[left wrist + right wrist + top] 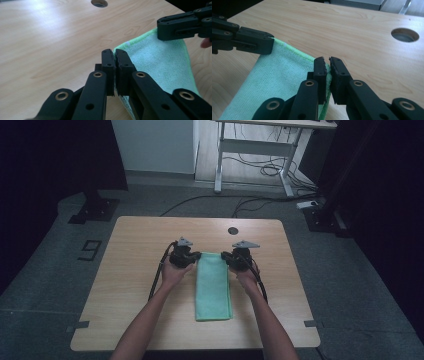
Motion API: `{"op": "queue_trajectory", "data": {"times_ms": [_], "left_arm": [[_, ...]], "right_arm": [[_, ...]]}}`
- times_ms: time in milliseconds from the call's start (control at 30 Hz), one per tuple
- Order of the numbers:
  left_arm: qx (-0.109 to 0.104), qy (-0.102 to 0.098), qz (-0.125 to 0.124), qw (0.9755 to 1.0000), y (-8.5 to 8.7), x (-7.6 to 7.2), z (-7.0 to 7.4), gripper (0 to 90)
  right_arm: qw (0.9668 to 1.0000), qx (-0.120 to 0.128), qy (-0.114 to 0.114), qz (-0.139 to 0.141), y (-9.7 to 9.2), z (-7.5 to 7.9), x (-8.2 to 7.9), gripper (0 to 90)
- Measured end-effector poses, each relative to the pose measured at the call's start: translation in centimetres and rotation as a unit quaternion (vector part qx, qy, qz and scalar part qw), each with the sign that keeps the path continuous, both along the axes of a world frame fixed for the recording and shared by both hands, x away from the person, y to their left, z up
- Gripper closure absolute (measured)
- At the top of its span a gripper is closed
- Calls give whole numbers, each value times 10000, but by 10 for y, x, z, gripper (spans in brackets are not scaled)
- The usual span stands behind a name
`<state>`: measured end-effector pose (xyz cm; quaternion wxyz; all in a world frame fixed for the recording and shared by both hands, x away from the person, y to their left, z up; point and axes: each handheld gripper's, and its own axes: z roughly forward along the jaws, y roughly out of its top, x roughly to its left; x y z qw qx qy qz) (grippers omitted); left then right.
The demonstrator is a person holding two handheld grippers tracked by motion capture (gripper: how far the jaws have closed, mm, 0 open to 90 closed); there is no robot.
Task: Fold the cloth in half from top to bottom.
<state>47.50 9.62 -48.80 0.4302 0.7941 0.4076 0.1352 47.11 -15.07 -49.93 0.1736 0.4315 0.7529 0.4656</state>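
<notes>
A folded light green towel [213, 287] lies lengthwise in the middle of the wooden table [130, 270]. My left gripper [196, 256] is shut on the towel's far left corner, and the cloth edge [150, 57] is pinched between its jaws [115, 56]. My right gripper [226, 256] is shut on the far right corner, with the towel's hem [287, 72] caught between its pads [327, 62]. Both corners are raised a little off the table, so the far edge stretches between the two grippers. Across from each gripper, the other one shows: the right gripper [185, 25] and the left gripper [244, 41].
A round cable hole [233, 230] sits in the table beyond the grippers. Bare wood lies to the left and right of the towel. Beyond the table there are a desk frame [255, 155] and floor cables [240, 202].
</notes>
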Motion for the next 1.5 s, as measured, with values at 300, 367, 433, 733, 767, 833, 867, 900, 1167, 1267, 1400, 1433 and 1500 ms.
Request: {"op": "queue_trajectory", "data": {"times_ms": [300, 367, 433, 733, 767, 833, 867, 900, 1167, 1267, 1400, 1433, 1500], "left_arm": [[-71, -147, -28, 9999, 2, -8, 16, 858], [-32, -101, -30, 9999, 1, -9, 13, 858], [-20, -96, -23, 9999, 0, -10, 11, 858], [-120, -108, -71, 9998, 3, -15, 5, 856], [-126, -91, -86, 9998, 3, -16, 3, 855], [-135, -100, -112, 9998, 4, -18, 1, 854], [-126, -109, -124, 9998, 4, -20, 0, 854], [-147, -124, -135, 9997, 4, -21, 0, 854], [-205, -262, -252, 9991, 7, -34, 4, 853], [-227, -278, -278, 9990, 7, -40, 4, 854], [-227, -280, -305, 9989, 8, -45, 5, 855], [-219, -280, -313, 9989, 8, -46, 5, 854], [-200, -273, -315, 9989, 8, -47, 6, 855]], "right_arm": [[9998, -44, -211, 33, 3, 19, -2, 830], [9998, -53, -176, 44, 3, 15, -5, 830], [9998, -103, -130, 53, 3, 13, -6, 830], [9997, -84, -195, 99, 2, 9, -10, 830], [9998, -69, -177, 95, 2, 7, -11, 829], [9998, -43, -161, 122, 1, 3, -13, 828], [9998, -31, -139, 133, 0, 2, -13, 828], [9998, -41, -146, 152, 0, 1, -14, 828], [9990, -22, -318, 298, -4, 6, -27, 826], [9990, 2, -311, 318, -4, 6, -32, 826], [9986, -38, -340, 402, -5, 8, -37, 825], [9986, -38, -333, 415, -5, 8, -38, 825], [9985, -57, -318, 444, -5, 9, -39, 825]]}}
